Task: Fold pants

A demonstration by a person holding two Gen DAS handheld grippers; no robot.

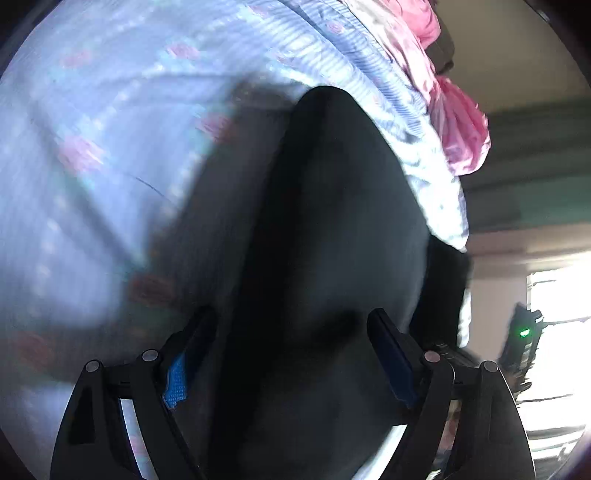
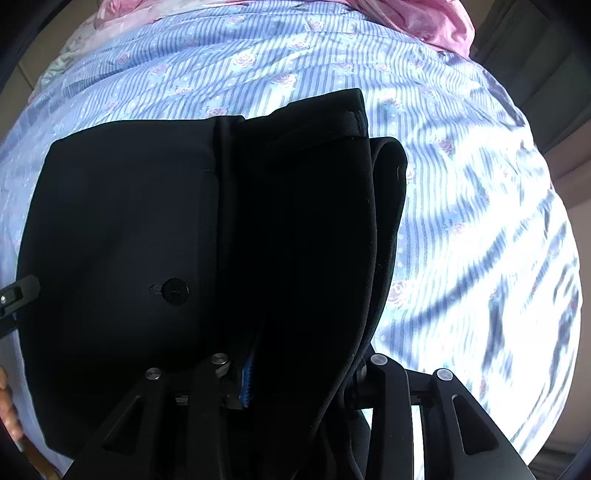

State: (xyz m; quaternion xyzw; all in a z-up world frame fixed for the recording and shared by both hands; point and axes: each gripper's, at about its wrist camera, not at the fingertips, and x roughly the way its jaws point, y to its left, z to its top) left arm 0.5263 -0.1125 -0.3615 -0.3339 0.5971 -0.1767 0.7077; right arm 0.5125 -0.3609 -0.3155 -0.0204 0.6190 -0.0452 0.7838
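Note:
The black pants (image 2: 129,221) lie folded on a blue striped, flowered bedsheet (image 2: 461,184), with a button (image 2: 175,291) facing up. My right gripper (image 2: 304,376) points steeply down and is shut on a thick folded bundle of the pants, which fills the gap beside its blue pad (image 2: 247,384). In the blurred left wrist view the pants (image 1: 332,221) spread under my left gripper (image 1: 291,332), whose jaws stand wide apart over the cloth without pressing it. A tip of the left gripper (image 2: 18,291) shows at the pants' left edge.
Pink cloth (image 1: 454,122) is bunched at the far end of the bedsheet (image 1: 92,147) and shows again as pink cloth (image 2: 443,22). A bright window (image 1: 561,314) and wall lie past the bed's right side. A hand (image 2: 7,406) sits at the lower left.

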